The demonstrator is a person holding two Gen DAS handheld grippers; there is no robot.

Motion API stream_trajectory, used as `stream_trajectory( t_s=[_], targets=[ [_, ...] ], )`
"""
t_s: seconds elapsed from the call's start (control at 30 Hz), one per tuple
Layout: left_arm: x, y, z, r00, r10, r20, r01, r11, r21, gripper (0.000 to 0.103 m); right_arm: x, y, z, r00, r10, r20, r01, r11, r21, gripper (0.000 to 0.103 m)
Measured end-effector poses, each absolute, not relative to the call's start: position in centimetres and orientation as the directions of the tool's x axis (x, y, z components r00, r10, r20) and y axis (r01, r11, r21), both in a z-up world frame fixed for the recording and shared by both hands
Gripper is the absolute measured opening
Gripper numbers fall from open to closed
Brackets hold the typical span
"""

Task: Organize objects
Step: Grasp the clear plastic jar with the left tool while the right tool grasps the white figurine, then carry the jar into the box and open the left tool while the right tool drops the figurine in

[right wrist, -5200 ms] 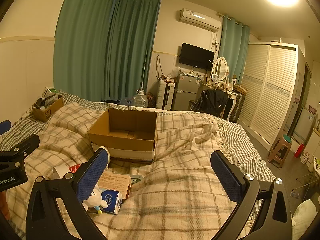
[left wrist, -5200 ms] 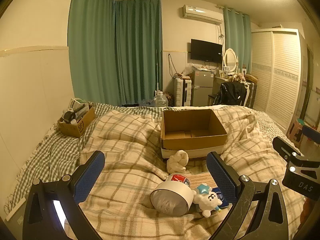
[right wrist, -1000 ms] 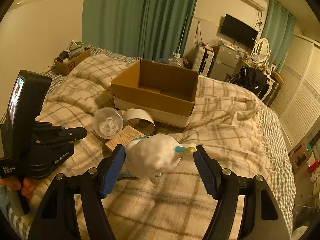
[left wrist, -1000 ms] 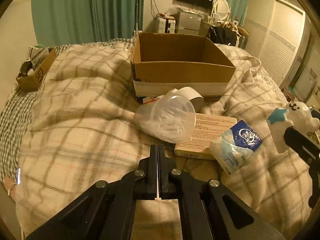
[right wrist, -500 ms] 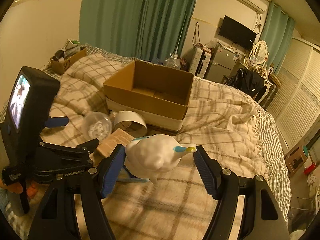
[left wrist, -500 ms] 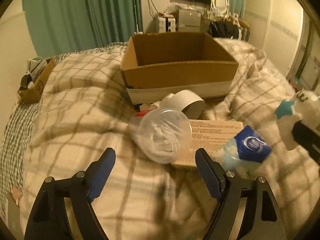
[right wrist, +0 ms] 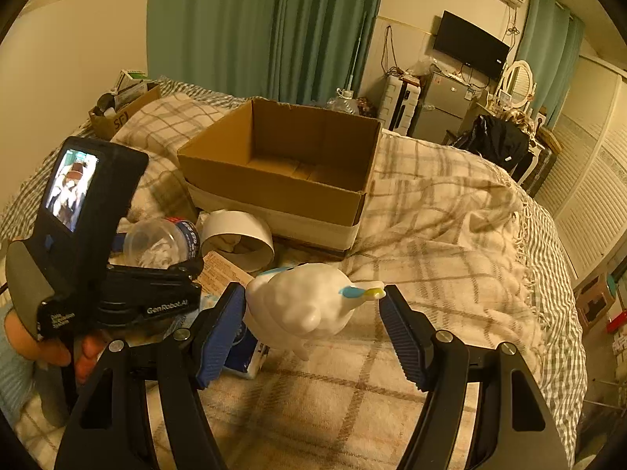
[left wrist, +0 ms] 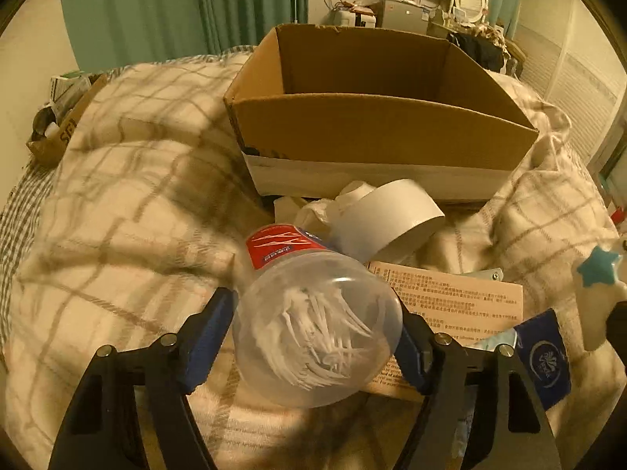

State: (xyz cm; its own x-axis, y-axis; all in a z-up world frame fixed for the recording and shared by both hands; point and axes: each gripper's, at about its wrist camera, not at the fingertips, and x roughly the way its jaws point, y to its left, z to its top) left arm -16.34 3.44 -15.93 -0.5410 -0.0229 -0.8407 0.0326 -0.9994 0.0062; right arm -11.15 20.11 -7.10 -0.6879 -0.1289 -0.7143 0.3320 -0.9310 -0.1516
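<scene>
A bed covered with a cream plaid blanket (left wrist: 129, 203) holds an open, empty cardboard box (left wrist: 376, 117) at its middle. Near the box's front wall lie a white tape roll (left wrist: 388, 219), a flat printed carton (left wrist: 454, 297) and a blue tissue packet (left wrist: 544, 352). The left gripper (left wrist: 317, 337) has its blue-padded fingers (left wrist: 203, 337) closed against both sides of a clear plastic jar (left wrist: 317, 333) with a red label, filled with white sticks, lying on its side just in front of the tape roll. To the right, the right gripper (right wrist: 309, 317) grasps a white plush toy (right wrist: 301, 305) with a blue and yellow tip, held above the blanket near the box's front right corner. A smaller cardboard box of odds and ends (right wrist: 121, 109) sits at the far left edge of the bed, by green curtains (right wrist: 258, 27).
</scene>
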Motion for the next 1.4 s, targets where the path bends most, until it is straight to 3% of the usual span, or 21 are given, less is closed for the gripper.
stream_trajectory(
  t_s=[0.27,0.57,0.77,0.97,1.17,1.4],
  targets=[
    [-13.0,3.1,-12.7,-0.590,0.002,-0.808,0.039,-0.999,-0.031,0.068,-9.9,19.9,-5.6,-0.718,-0.133,-0.684,0.320,-0.935,-0.154,0.070],
    [-7.9,2.6,-3.9,-0.728,0.052,-0.683,-0.011,-0.998,-0.065,0.066,-7.1,19.6,-0.8,-0.803,-0.126,-0.582,0.279,-0.943,-0.181,0.070],
    [-7.8,1.7,1.5,-0.777,0.115,-0.619,-0.064,-0.992,-0.105,0.066,-7.2,19.3,4.3,-0.844,-0.173,-0.507,0.293,-0.941,-0.167,0.070],
    [-11.6,1.9,5.4,-0.815,0.131,-0.564,-0.105,-0.991,-0.079,0.066,-12.2,18.7,8.0,-0.850,-0.190,-0.491,0.295,-0.944,-0.147,0.070],
    [-18.5,1.9,4.4,-0.801,0.134,-0.583,-0.111,-0.991,-0.074,0.066,-19.5,18.2,7.7,-0.827,-0.185,-0.531,0.291,-0.949,-0.122,0.070],
    [-26.4,2.0,0.5,-0.785,0.153,-0.600,-0.128,-0.988,-0.085,0.066,-28.3,17.3,3.3,-0.777,-0.172,-0.606,0.297,-0.948,-0.112,0.070]
  ],
)
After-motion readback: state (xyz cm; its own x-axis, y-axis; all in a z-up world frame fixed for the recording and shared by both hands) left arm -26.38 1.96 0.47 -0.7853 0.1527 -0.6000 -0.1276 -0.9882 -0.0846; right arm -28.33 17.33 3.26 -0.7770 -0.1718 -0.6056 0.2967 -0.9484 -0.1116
